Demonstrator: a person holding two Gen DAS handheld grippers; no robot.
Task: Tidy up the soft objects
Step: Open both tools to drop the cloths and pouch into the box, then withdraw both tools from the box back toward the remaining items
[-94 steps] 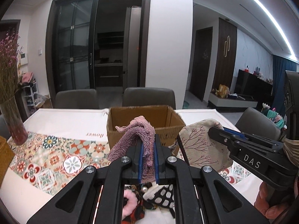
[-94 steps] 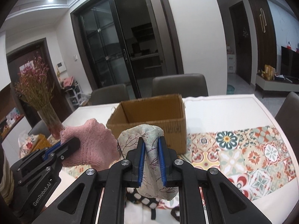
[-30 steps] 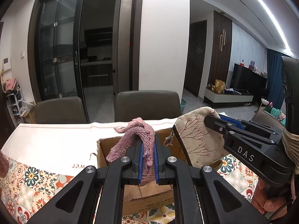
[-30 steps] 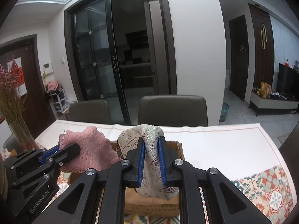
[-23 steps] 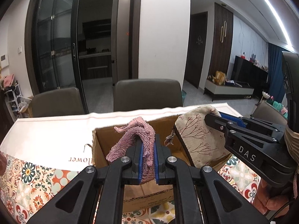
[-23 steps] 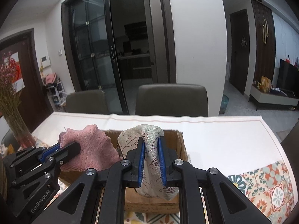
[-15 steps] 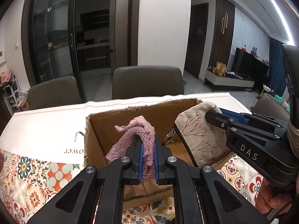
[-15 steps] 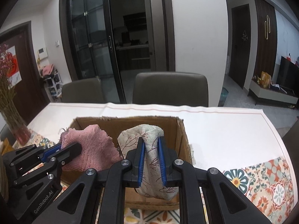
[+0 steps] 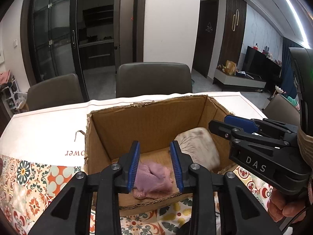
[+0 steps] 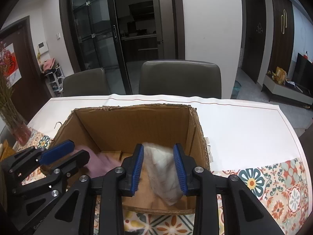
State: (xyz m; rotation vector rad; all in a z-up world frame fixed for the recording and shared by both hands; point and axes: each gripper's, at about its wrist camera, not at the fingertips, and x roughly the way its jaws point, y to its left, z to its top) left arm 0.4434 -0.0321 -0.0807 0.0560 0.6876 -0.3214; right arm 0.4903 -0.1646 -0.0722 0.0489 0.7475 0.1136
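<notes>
1. Left wrist view: my left gripper [image 9: 154,163] points down over the near wall of the box [image 9: 148,125]. Its jaws are opening, and the blue pads [image 9: 134,164] stand apart with nothing pressed between them.
2. Below that gap the pink cloth [image 9: 152,180] lies crumpled on the box floor, against the near wall. It is slightly blurred, and no pad touches it.
3. To the right in the same view, the beige pouch [image 9: 197,148] with its branch print sits in the box's right corner, also smeared by blur.
4. My right gripper [image 9: 217,124] reaches in from the right over the box's right wall, and the hand [image 9: 281,205] holding it shows at the lower right edge.
5. Right wrist view: the right gripper [image 10: 158,166] also aims into the box [image 10: 135,125], jaws opening. The pouch [image 10: 162,174] hangs blurred between the pads [image 10: 179,166]; it looks loose rather than pinched, though I cannot tell whether its edges brush them.
6. The left gripper [image 10: 76,150] comes in from the left, with the cloth [image 10: 103,164] a pink blur just past its tips, inside the box.
7. The box stands on a tablecloth [image 10: 234,125], white at the far side and patterned nearer me. Two chairs [image 10: 180,78] sit behind the table, and a vase [image 10: 17,131] stands at the left edge.
</notes>
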